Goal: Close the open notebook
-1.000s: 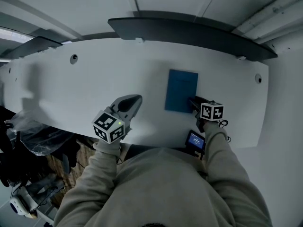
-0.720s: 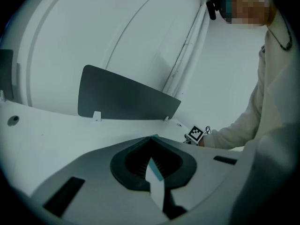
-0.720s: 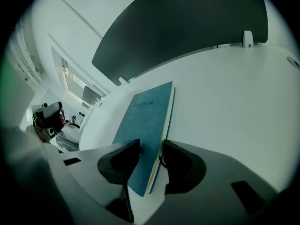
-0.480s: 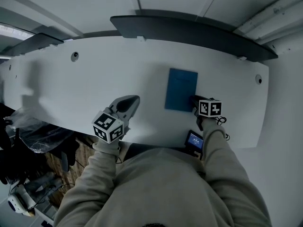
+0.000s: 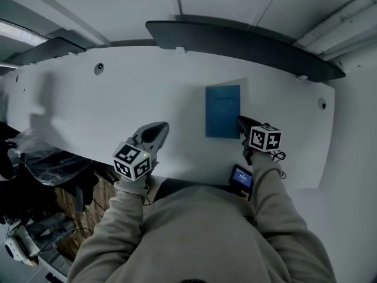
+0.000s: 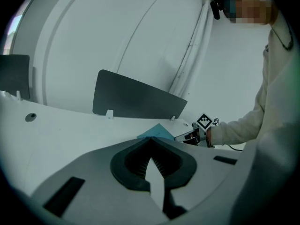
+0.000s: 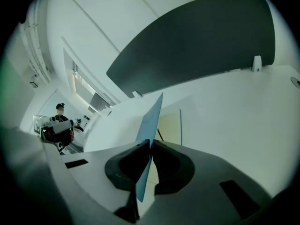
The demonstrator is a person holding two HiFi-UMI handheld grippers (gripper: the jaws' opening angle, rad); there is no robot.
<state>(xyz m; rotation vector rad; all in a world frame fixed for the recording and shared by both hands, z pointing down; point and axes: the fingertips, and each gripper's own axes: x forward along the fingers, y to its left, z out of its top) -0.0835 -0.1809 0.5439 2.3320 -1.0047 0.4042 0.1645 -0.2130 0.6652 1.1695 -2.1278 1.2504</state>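
One thin blue notebook point(image 5: 222, 111) on white surface point(image 5: 118, 93), pages mostly hidden. Right gripper point(image 7: 150, 144) just closed, grasping its raised cover. Left gripper point(image 6: 150, 139) clenched, empty.

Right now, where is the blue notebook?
In the head view the blue notebook lies right of centre on the white table; the right gripper has just closed its jaws on the cover's near right corner.

It looked like an office or lab workroom: a long white desk point(image 5: 135, 93) with a round cable grommet point(image 5: 99, 67) at ten o'clock, a dark divider panel point(image 5: 235, 40) along its far edge at twelve o'clock, and white pipes point(image 5: 344, 13) on the wall at two o'clock.
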